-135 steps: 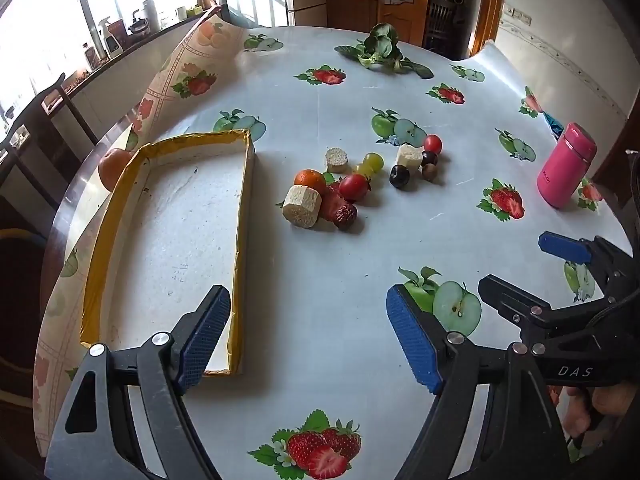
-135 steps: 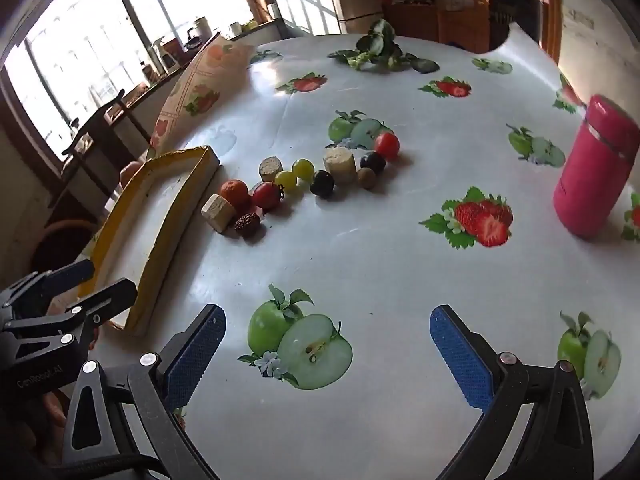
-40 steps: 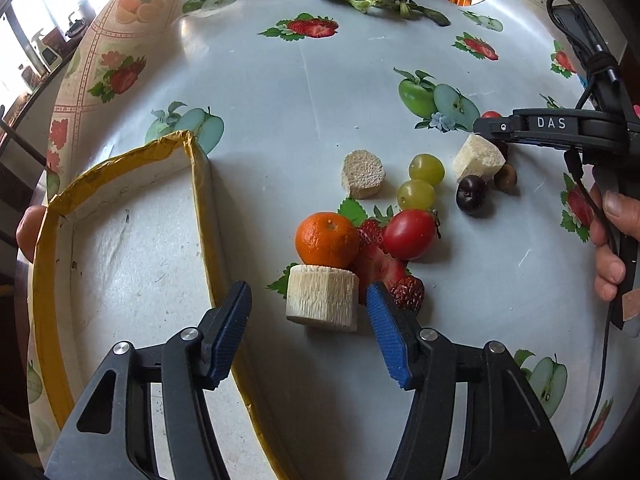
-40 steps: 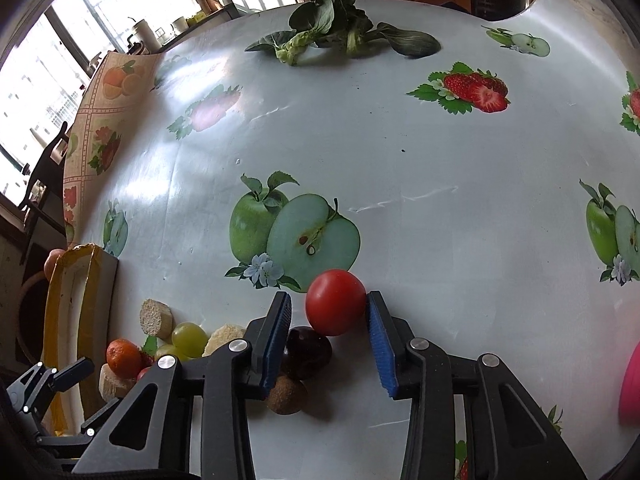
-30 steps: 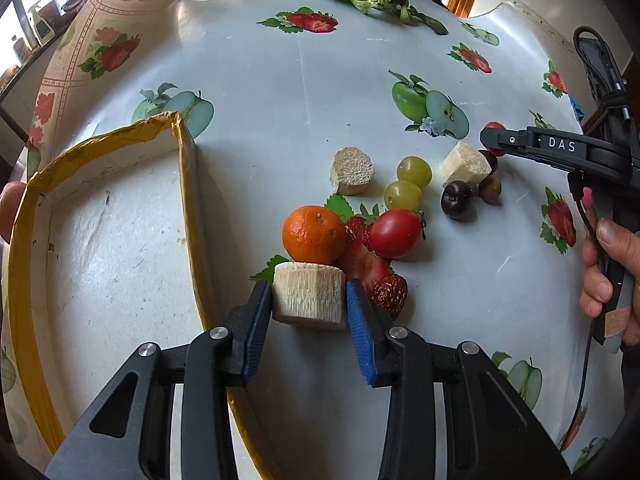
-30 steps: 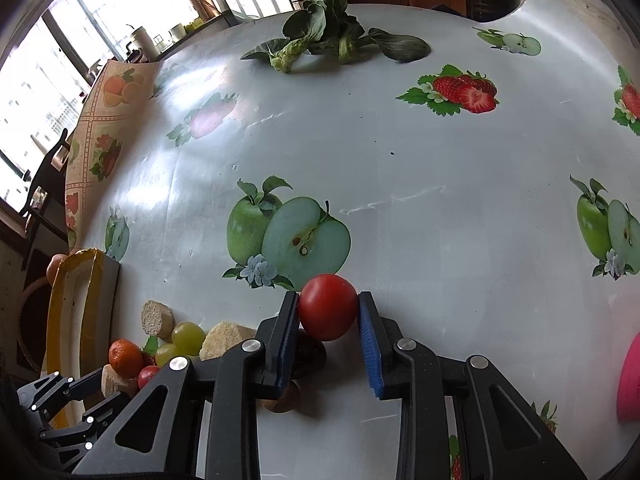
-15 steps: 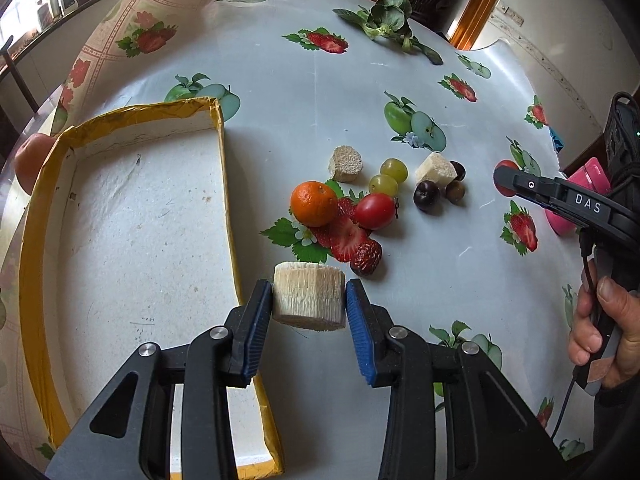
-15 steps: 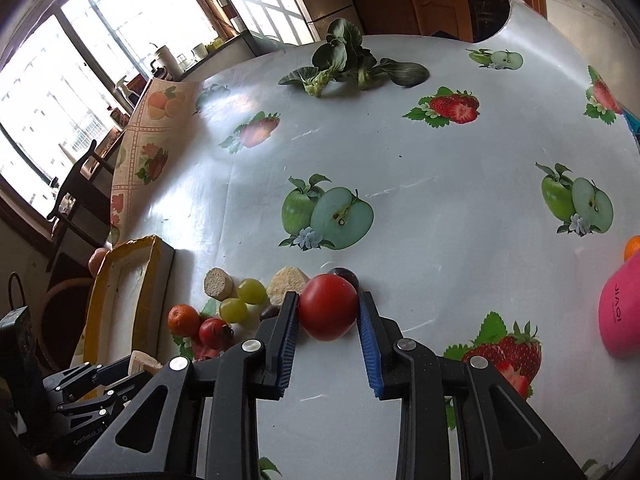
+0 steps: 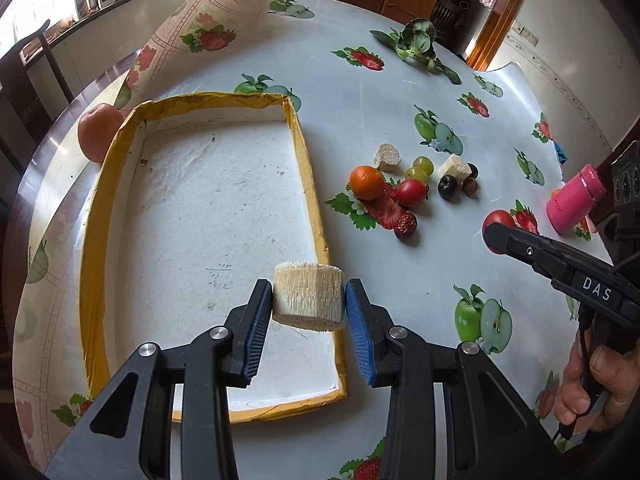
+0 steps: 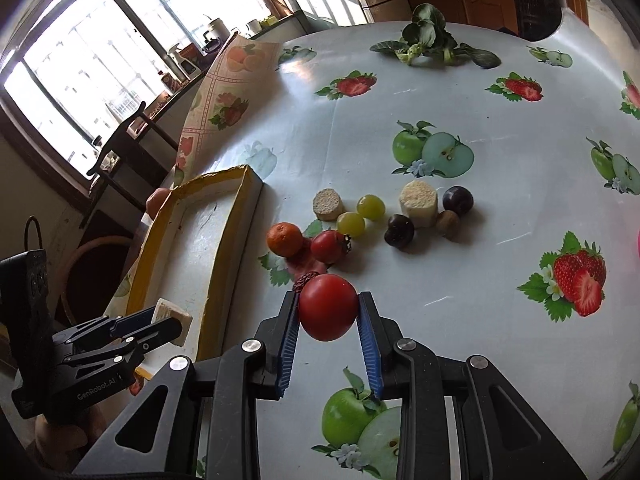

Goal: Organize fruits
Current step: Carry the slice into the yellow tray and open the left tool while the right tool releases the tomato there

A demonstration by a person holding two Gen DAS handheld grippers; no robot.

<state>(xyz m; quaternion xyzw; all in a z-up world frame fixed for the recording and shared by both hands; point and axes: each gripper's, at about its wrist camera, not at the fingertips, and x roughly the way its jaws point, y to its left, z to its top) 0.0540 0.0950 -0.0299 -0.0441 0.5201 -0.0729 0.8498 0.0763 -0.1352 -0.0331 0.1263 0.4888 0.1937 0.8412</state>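
My left claw is clamped on a pale, fibrous cylinder, most likely a cut piece of sugarcane, its blue pads pressing the ribbed sides while the flat ends face up and down. It hangs clear of the surface, right over the near right wall of the yellow-rimmed tray. My right claw is closed narrowly on a red tomato, held in the air above the counter, near the tray's right side but not yet over it.

To do this well, I want the cane piece fully inside the rim before I let go; at present it sits over the wall itself, so I judge a short shift to the left comes first. Then I lower until its flat bottom nearly meets the white floor and part the pads gently, so it lands on its end rather than tipping.

The tomato is round and will roll, so I plan to set it low and against a wall or a corner of the tray. I would also stagger the two drops, since both claws are converging on the same near end.

The remaining pile, with a mandarin, a second tomato, two green grapes, dark plums and more pale chunks, lies just right of the tray.
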